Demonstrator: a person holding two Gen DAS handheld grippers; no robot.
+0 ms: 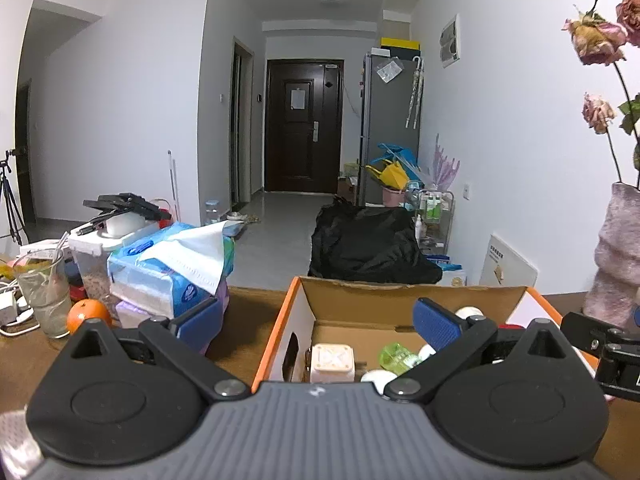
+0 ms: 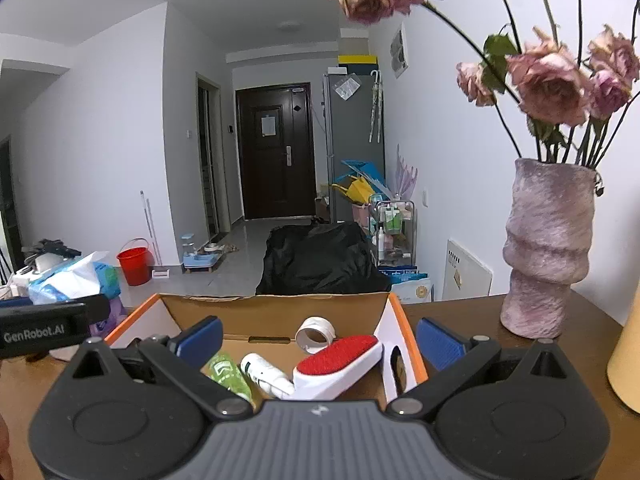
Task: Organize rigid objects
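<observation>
An orange-rimmed cardboard box [image 1: 280, 320] [image 2: 408, 336] stands on the brown table. In it lie a cream square-capped jar [image 1: 333, 362], a green tube [image 1: 396, 356] [image 2: 228, 374], a white bottle [image 2: 264, 374], a white brush with a red pad [image 2: 340, 360] and a roll of white tape [image 2: 316, 333]. My left gripper [image 1: 318, 320] is open and empty above the box's near left side. My right gripper [image 2: 318, 340] is open and empty above the box's near edge. The right gripper's body also shows at the right edge of the left wrist view [image 1: 600, 344].
Left of the box are tissue packs [image 1: 172, 276], an orange [image 1: 88, 314], a glass [image 1: 44, 292] and a plastic container [image 1: 96, 252]. A pink vase [image 2: 544, 252] with dried roses stands to the right, next to a yellow object [image 2: 628, 364]. A black-covered seat [image 1: 368, 244] lies beyond the table.
</observation>
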